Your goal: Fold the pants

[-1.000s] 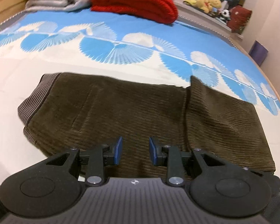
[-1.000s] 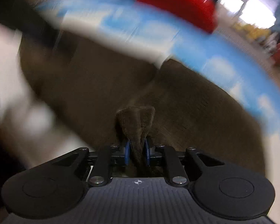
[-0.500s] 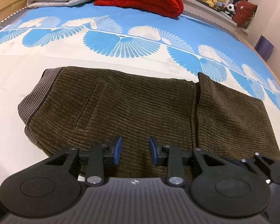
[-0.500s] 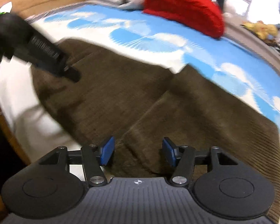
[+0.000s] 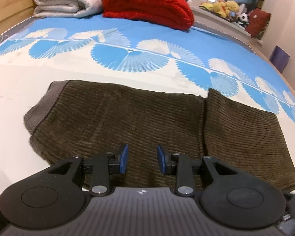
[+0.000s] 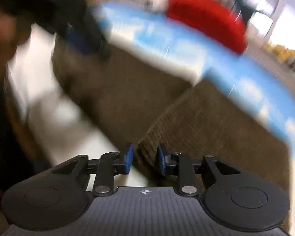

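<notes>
Brown corduroy pants (image 5: 147,122) are lying folded flat on the bed (image 5: 108,72). Left gripper (image 5: 141,160) is hovering low over their near edge, fingers parted, holding nothing. Right gripper (image 6: 144,160) is straddling a fabric corner, fingers narrowed; grip unclear through blur.

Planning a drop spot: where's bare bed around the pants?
Free: the white strip left of the waistband, and the band between the pants and the folded blankets, red and white. Crowded: the head end by those blankets.
</notes>
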A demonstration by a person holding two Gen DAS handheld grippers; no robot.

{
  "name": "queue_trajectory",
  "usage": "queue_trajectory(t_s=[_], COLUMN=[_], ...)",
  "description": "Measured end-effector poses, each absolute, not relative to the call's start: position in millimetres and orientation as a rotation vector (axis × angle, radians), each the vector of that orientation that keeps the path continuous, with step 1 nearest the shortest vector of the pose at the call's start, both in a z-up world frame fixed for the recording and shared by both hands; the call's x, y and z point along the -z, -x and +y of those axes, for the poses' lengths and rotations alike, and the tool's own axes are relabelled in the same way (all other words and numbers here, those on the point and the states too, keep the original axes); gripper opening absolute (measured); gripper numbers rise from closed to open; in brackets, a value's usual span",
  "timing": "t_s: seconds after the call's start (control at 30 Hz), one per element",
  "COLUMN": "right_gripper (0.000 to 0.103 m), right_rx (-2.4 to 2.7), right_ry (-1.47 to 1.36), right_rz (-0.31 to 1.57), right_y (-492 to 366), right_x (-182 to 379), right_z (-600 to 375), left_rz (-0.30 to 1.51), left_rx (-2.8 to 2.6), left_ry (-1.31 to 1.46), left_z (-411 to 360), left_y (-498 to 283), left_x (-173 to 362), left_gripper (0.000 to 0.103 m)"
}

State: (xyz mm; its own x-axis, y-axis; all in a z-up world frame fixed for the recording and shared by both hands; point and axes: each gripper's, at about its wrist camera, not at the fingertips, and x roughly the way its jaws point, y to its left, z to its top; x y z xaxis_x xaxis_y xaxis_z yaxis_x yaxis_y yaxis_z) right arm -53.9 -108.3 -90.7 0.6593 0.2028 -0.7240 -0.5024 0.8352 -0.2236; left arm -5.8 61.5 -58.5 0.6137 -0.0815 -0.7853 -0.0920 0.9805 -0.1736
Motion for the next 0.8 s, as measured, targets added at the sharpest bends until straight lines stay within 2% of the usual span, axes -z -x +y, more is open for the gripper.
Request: queue_trajectory(t_s=[0.07,0.1,0.17,0.33,0.43,0.5,0.53,0.7,0.8], right_gripper=[0.034,0.044,0.055,0.056,0.057,0.067,0.069,0.068,0.057], right_rx=[-0.391,-0.358,-0.257,0.187,0.398,0.430,0.424,0.348,0.371], right_ry=[0.291,0.202,0.094,-0.095,-0.281,-0.451,-0.509,-0.740,-0.654], right_rz=[0.724,0.676,0.598,0.603,0.655,0.694,0.708,0.780,0.772], right_y=[54.4,58.4,64.5,62.1,62.0,61.6,60.8,47.6,44.1], right_x=[71.7,59.8,45.8,51.2,65.3,76.1,80.8,103.6,97.1], right_z=[-125.2,-141.1,-174.1,-265.8,-317.9,-343.8,-351.3,-362.7,-348.1], left_rz=[0.899,0.890,0.865,0.890,1.056,1.054,1.064,1.060,0.989], left_rx=[0.031,0.057,0.117,0.270,0.280,0.249,0.247,0.227,0.236], left_ry=[0.202,0.202,0.194,0.202,0.081,0.035,0.034,0.049,0.071], left_z=[51.7,46.3,32.5,-4.5,-31.5,-39.1,-41.4,-37.4,-37.2], left_y=[5.8,5.9,6.7,7.3,1.9,2.8,-0.3,-5.5,-17.0], left_x=[58.7,58.0,56.1,63.8,92.0,99.1,96.8,85.4,65.7], left_gripper=[0.035,0.035,0.035,0.035,0.032,0.032,0.032,0.032,0.032])
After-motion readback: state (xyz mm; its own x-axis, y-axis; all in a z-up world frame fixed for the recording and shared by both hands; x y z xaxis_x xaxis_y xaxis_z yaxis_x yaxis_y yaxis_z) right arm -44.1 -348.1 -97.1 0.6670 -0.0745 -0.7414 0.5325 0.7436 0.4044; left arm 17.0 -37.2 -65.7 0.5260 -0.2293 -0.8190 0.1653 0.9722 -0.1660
